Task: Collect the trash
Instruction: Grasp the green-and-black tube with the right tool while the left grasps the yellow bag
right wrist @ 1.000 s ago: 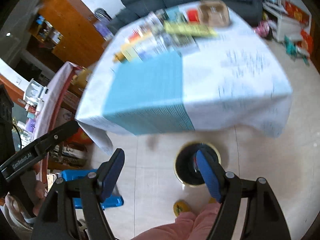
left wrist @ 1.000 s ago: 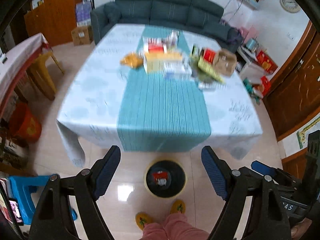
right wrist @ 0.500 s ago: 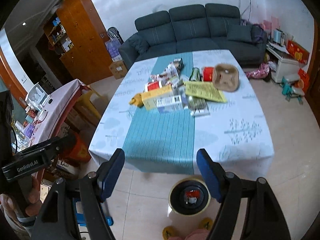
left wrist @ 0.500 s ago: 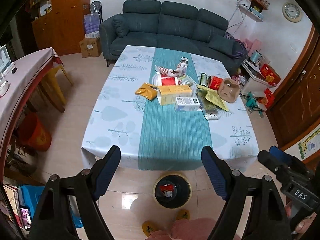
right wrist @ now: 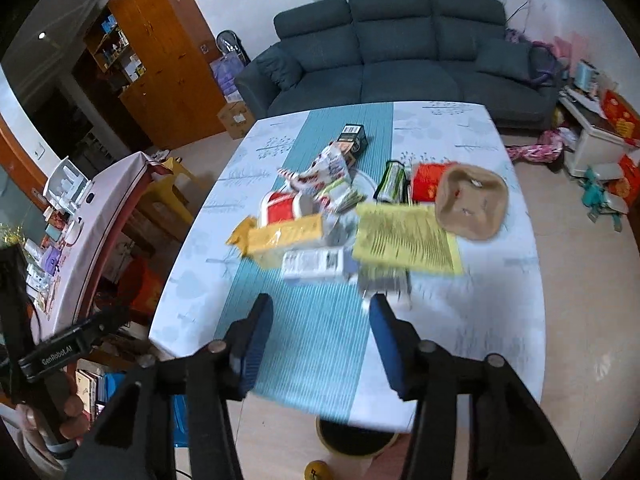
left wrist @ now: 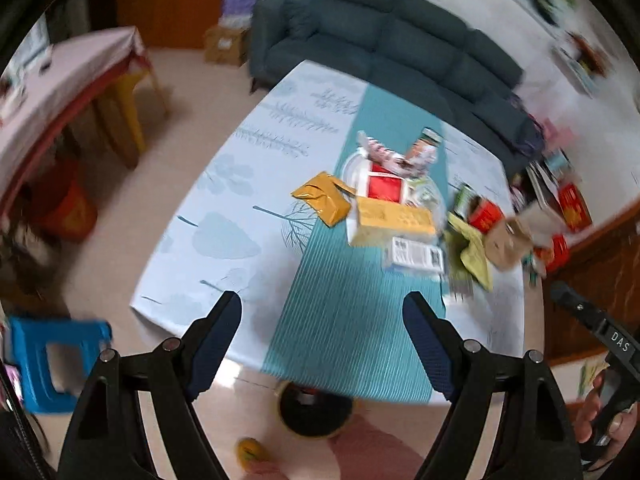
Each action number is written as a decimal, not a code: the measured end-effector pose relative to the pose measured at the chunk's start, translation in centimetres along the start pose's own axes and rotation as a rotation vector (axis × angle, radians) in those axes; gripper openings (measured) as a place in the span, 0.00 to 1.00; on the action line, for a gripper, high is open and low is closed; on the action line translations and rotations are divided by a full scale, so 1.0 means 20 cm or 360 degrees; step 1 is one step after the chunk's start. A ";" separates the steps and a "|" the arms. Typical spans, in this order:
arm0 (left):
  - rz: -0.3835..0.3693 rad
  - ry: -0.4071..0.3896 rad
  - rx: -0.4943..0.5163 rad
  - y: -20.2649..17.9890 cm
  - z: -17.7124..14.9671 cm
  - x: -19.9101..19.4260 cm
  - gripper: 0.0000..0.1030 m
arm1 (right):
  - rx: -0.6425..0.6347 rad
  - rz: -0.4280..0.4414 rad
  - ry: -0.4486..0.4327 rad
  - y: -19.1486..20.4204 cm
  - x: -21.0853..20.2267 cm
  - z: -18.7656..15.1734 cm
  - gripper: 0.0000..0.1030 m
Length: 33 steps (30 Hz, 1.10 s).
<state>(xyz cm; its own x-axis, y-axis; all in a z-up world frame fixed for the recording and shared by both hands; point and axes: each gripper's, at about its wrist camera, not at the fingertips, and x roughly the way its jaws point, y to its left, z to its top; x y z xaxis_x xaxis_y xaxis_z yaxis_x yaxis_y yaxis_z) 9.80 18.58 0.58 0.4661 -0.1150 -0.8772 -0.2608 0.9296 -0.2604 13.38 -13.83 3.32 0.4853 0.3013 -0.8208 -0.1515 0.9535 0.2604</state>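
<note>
Two grippers above near edge of desk (right wrist: 516, 280), both empty. Left gripper (left wrist: 322, 334): jaws spread wide, nothing between. Right gripper (right wrist: 320, 332): jaws closing, nothing between, pads clear of all items. Trash pile (right wrist: 344, 216) mid-desk on teal runner (right wrist: 312, 344): yellow box (right wrist: 286, 236), red-white carton (right wrist: 282, 208), yellow-green wrapper (right wrist: 404, 240), brown paper tray (right wrist: 472, 202), dark can (right wrist: 354, 138). Black bin (left wrist: 314, 412) on floor below near desk edge, partly hidden. Sofa (right wrist: 400, 52) beyond desk.
</note>
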 end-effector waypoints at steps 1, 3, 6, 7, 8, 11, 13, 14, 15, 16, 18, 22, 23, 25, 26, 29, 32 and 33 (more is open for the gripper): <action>0.0019 0.0020 -0.0042 -0.01 0.04 0.07 0.79 | 0.0009 0.0010 0.0023 -0.05 0.04 0.07 0.44; 0.0041 0.0066 -0.0115 -0.02 0.10 0.19 0.79 | 0.0031 0.0039 0.0061 -0.13 0.11 0.18 0.44; 0.0060 0.0110 -0.0221 -0.02 0.18 0.35 0.79 | 0.0034 0.0082 0.0133 -0.26 0.29 0.37 0.44; 0.0058 0.0129 -0.0275 -0.02 0.21 0.42 0.79 | 0.0030 0.0088 0.0157 -0.28 0.34 0.41 0.44; 0.0053 0.0142 -0.0313 -0.02 0.24 0.46 0.79 | 0.0028 0.0095 0.0191 -0.31 0.41 0.46 0.44; 0.0076 0.0161 -0.0414 -0.02 0.32 0.60 0.79 | 0.0034 0.0113 0.0308 -0.37 0.63 0.58 0.44; 0.0103 0.0176 -0.0450 -0.02 0.37 0.66 0.79 | 0.0018 0.0098 0.0351 -0.38 0.75 0.63 0.44; 0.0108 0.0185 -0.0469 -0.02 0.39 0.70 0.79 | 0.0013 0.0081 0.0375 -0.38 0.81 0.65 0.44; 0.0109 0.0193 -0.0487 -0.02 0.42 0.73 0.79 | 0.0016 0.0067 0.0399 -0.39 0.87 0.67 0.44; 0.0119 0.0200 -0.0504 -0.02 0.43 0.76 0.79 | 0.0032 0.0053 0.0428 -0.40 0.93 0.69 0.44; 0.0126 0.0222 -0.0537 -0.02 0.47 0.83 0.79 | 0.0087 0.0041 0.0491 -0.44 1.03 0.71 0.44; 0.0140 0.0263 -0.0610 0.00 0.50 0.94 0.79 | 0.0158 0.0022 0.0571 -0.48 1.16 0.73 0.44; 0.0139 0.0270 -0.0622 0.01 0.50 0.95 0.79 | 0.0161 0.0009 0.0588 -0.48 1.19 0.73 0.44; 0.0151 0.0290 -0.0650 0.02 0.51 1.00 0.79 | 0.0161 -0.0010 0.0614 -0.49 1.23 0.72 0.44; 0.0160 0.0301 -0.0662 0.02 0.51 1.02 0.79 | 0.0165 -0.0013 0.0625 -0.49 1.24 0.71 0.44; 0.0164 0.0315 -0.0695 0.03 0.51 1.06 0.76 | 0.0180 -0.0030 0.0652 -0.50 1.28 0.69 0.37; 0.0156 0.0339 -0.0734 0.05 0.51 1.10 0.69 | 0.0180 -0.0003 0.0679 -0.50 1.31 0.66 0.27; 0.0153 0.0348 -0.0746 0.05 0.50 1.11 0.69 | 0.0173 0.0002 0.0661 -0.50 1.30 0.66 0.26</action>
<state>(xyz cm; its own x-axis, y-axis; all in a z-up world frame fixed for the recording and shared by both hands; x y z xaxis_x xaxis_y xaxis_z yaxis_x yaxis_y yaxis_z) 28.33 20.46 -15.09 0.2474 -0.1539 -0.9566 -0.6672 0.6889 -0.2834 38.91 -15.49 -13.86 0.0937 0.2991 -0.9496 -0.0494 0.9540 0.2956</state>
